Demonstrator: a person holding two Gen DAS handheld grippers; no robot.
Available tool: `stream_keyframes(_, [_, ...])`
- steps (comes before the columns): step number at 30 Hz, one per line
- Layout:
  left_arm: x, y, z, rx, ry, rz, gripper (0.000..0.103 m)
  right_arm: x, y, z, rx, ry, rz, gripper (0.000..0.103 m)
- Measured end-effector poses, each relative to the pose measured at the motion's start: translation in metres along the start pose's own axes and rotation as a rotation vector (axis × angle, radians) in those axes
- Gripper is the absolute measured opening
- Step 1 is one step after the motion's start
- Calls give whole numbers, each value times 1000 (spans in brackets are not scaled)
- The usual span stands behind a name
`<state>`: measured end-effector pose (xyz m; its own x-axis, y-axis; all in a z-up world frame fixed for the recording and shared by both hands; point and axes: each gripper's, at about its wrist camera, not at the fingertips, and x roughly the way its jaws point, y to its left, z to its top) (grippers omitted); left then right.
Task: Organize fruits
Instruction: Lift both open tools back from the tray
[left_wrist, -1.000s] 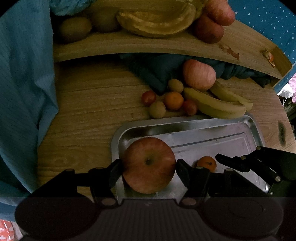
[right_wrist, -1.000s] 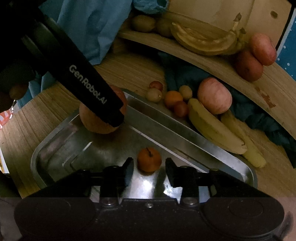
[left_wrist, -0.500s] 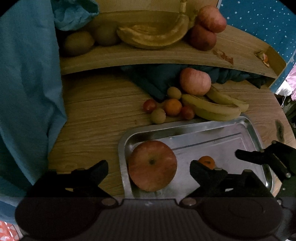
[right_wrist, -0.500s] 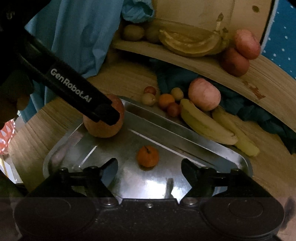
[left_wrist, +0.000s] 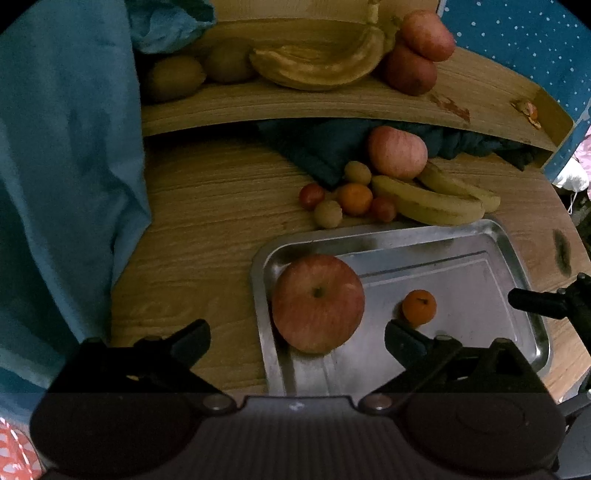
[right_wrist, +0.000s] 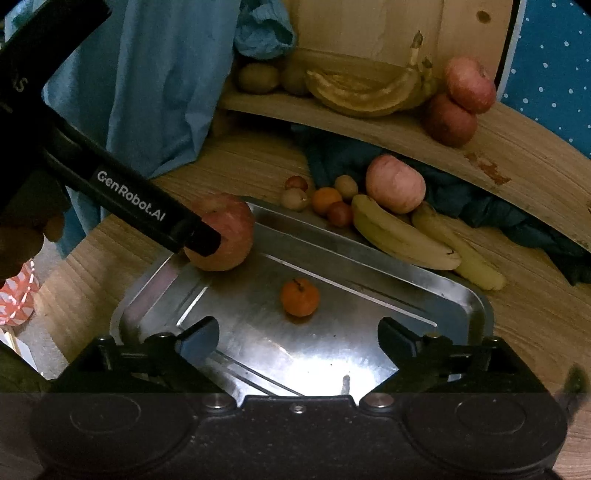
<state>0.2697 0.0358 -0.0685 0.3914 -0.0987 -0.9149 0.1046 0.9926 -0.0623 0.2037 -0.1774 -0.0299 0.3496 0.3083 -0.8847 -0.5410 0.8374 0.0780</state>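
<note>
A wooden bench fills most of both views, with a blue cloth hanging down its left side. Across the back runs a wooden shelf carrying two kiwis, a bunch of bananas and two red apples stacked at its right end. A dark cloth lies bunched under the shelf.

A steel tray sits on the bench in front. At its near left corner rests a big apple, stem up, touching the tray's left wall. A small orange lies alone on the tray floor, to the right of the apple and apart from it.

The left gripper hangs just short of the apple, its jaws spread wide and empty; the apple lies between the two tips but a little ahead of them, touching neither. In the right wrist view, the left gripper's far finger crosses in front of that apple. The right gripper is likewise released, jaws wide apart over the tray, with the orange ahead of the gap and clear of both tips.

Behind the tray, on the bench, a second apple rests against two loose bananas, with a cluster of small round fruit just beside them.
</note>
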Motion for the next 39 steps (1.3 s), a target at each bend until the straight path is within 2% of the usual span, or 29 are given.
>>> stream_keyframes(4, [-7, -2, -5, -19, -6, 16, 102, -7, -4, -3, 5, -11, 21, 99])
stream_keyframes(12, [-23, -17, -21, -60, 2, 68, 103, -33, -18, -25, 42, -23, 53, 102])
stream_keyframes(25, [-45, -44, -62, -144, 29, 147, 103, -59, -36, -64, 20, -4, 75, 102])
stream_keyframes(34, [-52, -62, -83, -194, 57, 168, 103, -68, -45, -87, 19, 18, 79, 102])
stream_keyframes(39, [-60, -67, -88, -208, 49, 182, 103, -74, -51, -92, 46, -7, 87, 102])
